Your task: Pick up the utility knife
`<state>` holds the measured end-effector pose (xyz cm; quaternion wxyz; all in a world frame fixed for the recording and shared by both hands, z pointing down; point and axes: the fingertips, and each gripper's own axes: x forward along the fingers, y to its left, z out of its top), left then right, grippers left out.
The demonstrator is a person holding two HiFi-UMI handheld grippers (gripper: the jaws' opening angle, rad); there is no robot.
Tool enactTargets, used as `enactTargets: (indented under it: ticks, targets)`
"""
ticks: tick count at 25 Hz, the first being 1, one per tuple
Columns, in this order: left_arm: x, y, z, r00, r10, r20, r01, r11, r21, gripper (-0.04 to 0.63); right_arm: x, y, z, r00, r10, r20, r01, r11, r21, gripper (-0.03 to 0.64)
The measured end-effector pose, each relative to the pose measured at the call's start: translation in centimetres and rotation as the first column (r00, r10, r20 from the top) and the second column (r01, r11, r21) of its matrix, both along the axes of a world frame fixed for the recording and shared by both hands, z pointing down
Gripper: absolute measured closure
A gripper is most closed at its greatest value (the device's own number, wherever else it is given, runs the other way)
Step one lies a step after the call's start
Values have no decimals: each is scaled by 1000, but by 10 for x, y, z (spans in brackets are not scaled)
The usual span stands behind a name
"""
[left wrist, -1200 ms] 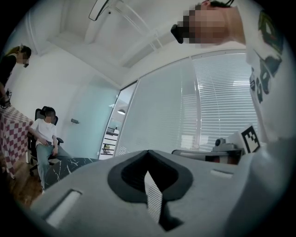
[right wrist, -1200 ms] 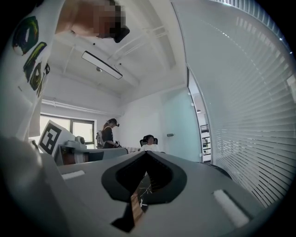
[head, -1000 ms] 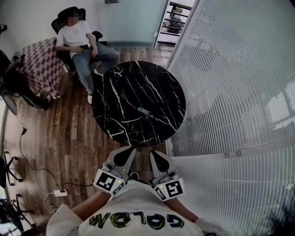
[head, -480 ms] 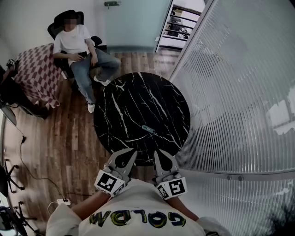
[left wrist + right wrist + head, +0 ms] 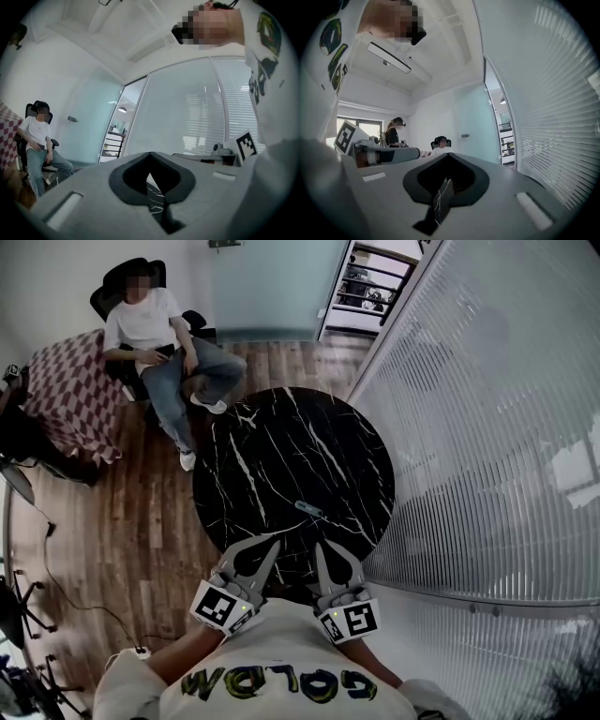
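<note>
The utility knife (image 5: 308, 510), small and grey, lies on the near part of a round black marble table (image 5: 281, 446) in the head view. My left gripper (image 5: 274, 541) and right gripper (image 5: 318, 545) are held side by side at the table's near edge, short of the knife. Both point forward, level, and both are shut with nothing in them. In the left gripper view the left gripper (image 5: 150, 153) has its jaws together, and a sliver of table (image 5: 153, 197) shows through the slit. The right gripper (image 5: 449, 154) looks the same in the right gripper view. Neither gripper view shows the knife.
A person sits in an office chair (image 5: 155, 329) beyond the table on the left, beside a checkered cloth (image 5: 70, 381). A slatted glass wall (image 5: 487, 427) runs along the right. Cables (image 5: 56, 559) lie on the wooden floor. Another person (image 5: 392, 133) stands far off.
In the head view the table and knife have drawn closer. Both grippers have moved forward to the table's near edge and stayed shut.
</note>
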<state>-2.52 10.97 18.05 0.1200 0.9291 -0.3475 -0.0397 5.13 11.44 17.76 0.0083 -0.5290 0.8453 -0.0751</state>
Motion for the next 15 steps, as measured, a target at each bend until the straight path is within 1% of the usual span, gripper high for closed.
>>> enactTargets:
  ticks: [4, 6, 8, 10, 12, 15]
  targets:
    - [6, -2, -2, 1000, 2, 0, -2, 1000, 1, 592, 8, -2, -1, 1000, 3, -3, -3, 1000, 1, 615]
    - [14, -1, -2, 1000, 9, -6, -9, 1000, -9, 592, 11, -2, -2, 1000, -9, -17, 9, 1000, -1, 615]
    - [21, 1, -4, 1000, 19, -21, -19, 1000, -25, 592, 16, -1, -5, 998, -26, -52, 27, 1000, 5, 615]
    - [25, -1, -7, 999, 26, -23, -26, 999, -20, 592, 20, -5, -7, 997, -34, -74, 35, 999, 14, 615]
    - [27, -7, -6, 1000, 22, -16, -22, 1000, -21, 592, 22, -12, -6, 995, -43, -85, 44, 999, 10, 615]
    - [29, -11, 1, 1000, 20, 1, -20, 999, -43, 592, 21, -14, 3, 985, -74, -155, 73, 997, -12, 615]
